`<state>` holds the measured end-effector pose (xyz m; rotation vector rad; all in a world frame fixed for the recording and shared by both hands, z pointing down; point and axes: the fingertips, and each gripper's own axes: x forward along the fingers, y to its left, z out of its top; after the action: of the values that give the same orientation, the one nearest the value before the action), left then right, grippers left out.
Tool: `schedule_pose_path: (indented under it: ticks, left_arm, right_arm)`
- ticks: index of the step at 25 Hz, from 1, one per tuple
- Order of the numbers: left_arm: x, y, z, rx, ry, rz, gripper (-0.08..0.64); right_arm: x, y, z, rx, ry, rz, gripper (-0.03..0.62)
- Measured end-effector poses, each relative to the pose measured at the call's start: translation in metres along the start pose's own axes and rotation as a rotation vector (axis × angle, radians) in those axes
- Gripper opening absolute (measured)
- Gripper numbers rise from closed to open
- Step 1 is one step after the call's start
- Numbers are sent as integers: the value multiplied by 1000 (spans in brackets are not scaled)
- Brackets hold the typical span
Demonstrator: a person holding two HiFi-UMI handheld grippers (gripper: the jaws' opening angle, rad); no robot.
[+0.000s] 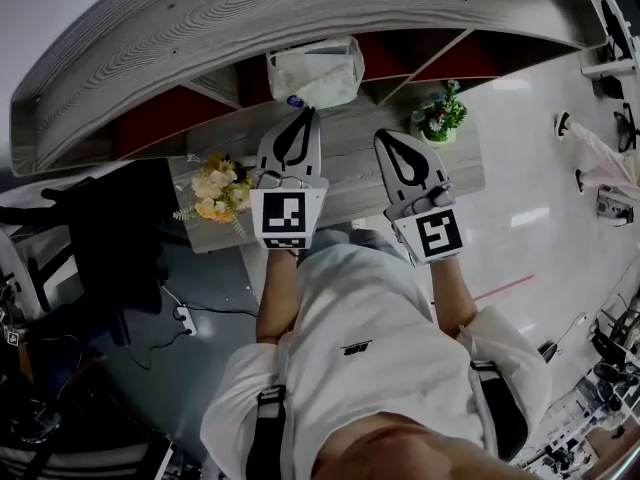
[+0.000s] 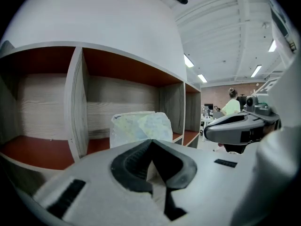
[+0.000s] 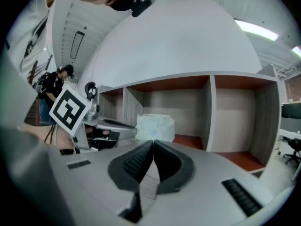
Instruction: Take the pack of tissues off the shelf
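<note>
The pack of tissues [image 1: 315, 71] is a pale, crinkled plastic pack at the front of a middle compartment of the grey wooden shelf [image 1: 200, 28] with red-brown insides. My left gripper [image 1: 303, 111] reaches up to it, its jaws shut on the pack's near wrapper edge. In the left gripper view the pack [image 2: 140, 126] stands just past the closed tips of the left gripper [image 2: 151, 140], its folds drawn toward them. My right gripper [image 1: 385, 136] is beside it, lower and to the right, shut with nothing between its jaws. The right gripper view shows the pack [image 3: 155, 126] ahead, left of centre.
Under the shelf runs a grey table [image 1: 350, 173] with a bunch of flowers [image 1: 215, 190] at its left and a small potted plant [image 1: 438, 118] at its right. A black chair [image 1: 110, 228] stands at the left. A person [image 2: 232, 105] sits far off.
</note>
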<state>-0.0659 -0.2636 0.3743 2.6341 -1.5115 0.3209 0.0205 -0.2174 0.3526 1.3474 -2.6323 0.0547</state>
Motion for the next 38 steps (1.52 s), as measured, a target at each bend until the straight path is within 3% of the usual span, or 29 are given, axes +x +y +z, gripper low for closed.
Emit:
schedule_pose_path:
  ticks: [21,38]
  left_arm:
    - [-62,-53,-25,-7,10,-11,26]
    - [-58,-61,-124,-86,163,-19,26]
  right_arm:
    - [-37,36,-23,16,14,74,26]
    - [-23,47,-107,80,142,95,26]
